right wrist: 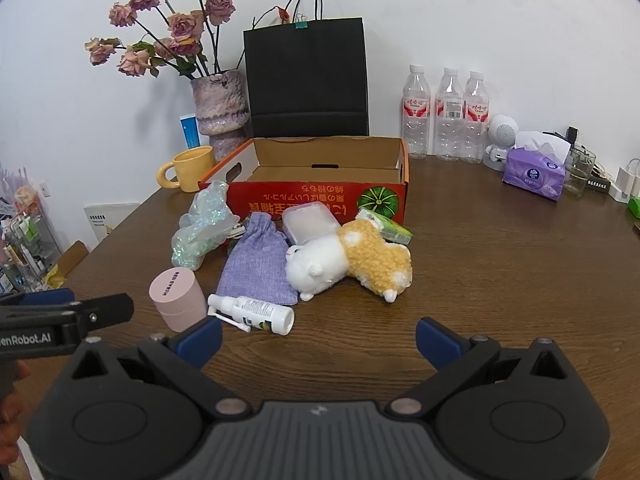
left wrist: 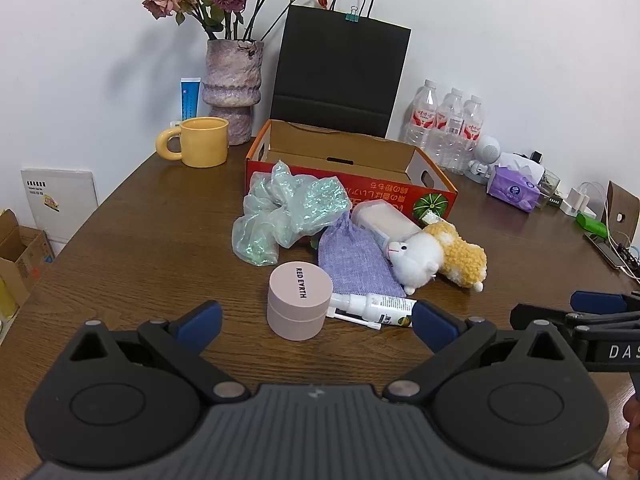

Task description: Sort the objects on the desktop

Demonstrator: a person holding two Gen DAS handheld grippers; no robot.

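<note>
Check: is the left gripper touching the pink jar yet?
Apart. The left wrist view shows bare table between the open left gripper and the pink jar.

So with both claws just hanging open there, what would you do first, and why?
Probably ease the left gripper forward around the pink jar: it stands nearest, upright, right between the open fingers, and the cardboard box behind looks empty.

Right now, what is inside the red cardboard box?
The red cardboard box shows only bare brown inner walls and flaps in both views. Its front wall hides the floor, so anything lying low inside cannot be seen. The loose items all lie in front of it.
</note>
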